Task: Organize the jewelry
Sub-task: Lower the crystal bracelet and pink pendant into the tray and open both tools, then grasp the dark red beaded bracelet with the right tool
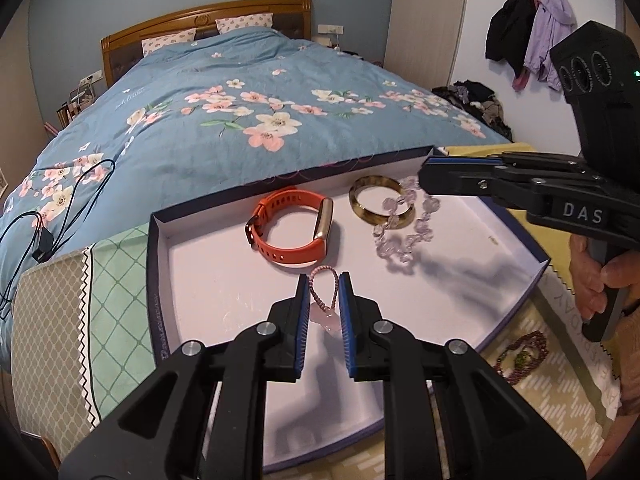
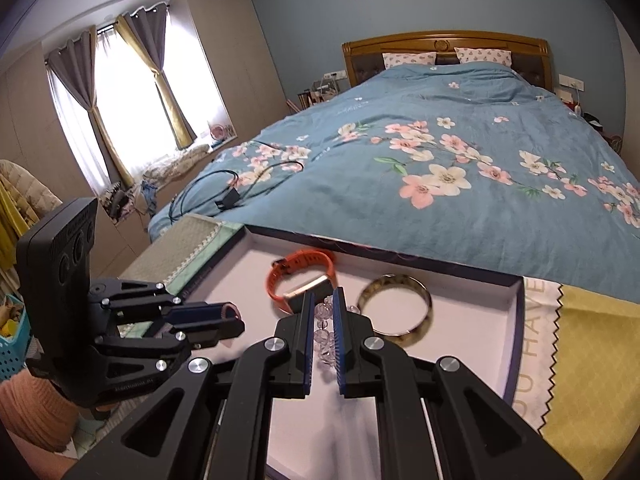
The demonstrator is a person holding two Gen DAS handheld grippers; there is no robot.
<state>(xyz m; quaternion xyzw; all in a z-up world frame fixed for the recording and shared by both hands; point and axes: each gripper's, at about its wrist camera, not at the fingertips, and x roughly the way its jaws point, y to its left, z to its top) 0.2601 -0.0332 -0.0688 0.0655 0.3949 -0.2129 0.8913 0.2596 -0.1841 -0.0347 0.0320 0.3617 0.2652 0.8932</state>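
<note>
Shallow white-lined tray [image 1: 192,280] lies at foot of bed. Left tongs [image 1: 324,300] pinch pink braided cord bracelet [image 1: 325,280], lowering it at tray's 6 o'clock. Right tongs [image 2: 323,320] grip clear bead bracelet [image 1: 404,236], dangling near amber bangle [image 1: 381,204] at 1 o'clock. Orange watch band [image 1: 290,228] rests at 12 o'clock, grouped.

Orange watch band [image 1: 288,228]; blue floral bedspread [image 1: 240,120]; white tray [image 1: 200,272].

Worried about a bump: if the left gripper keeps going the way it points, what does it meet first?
Probably the orange watch band, lying in the tray just beyond the left gripper, which holds a pink cord bracelet. Depth is unclear.
</note>
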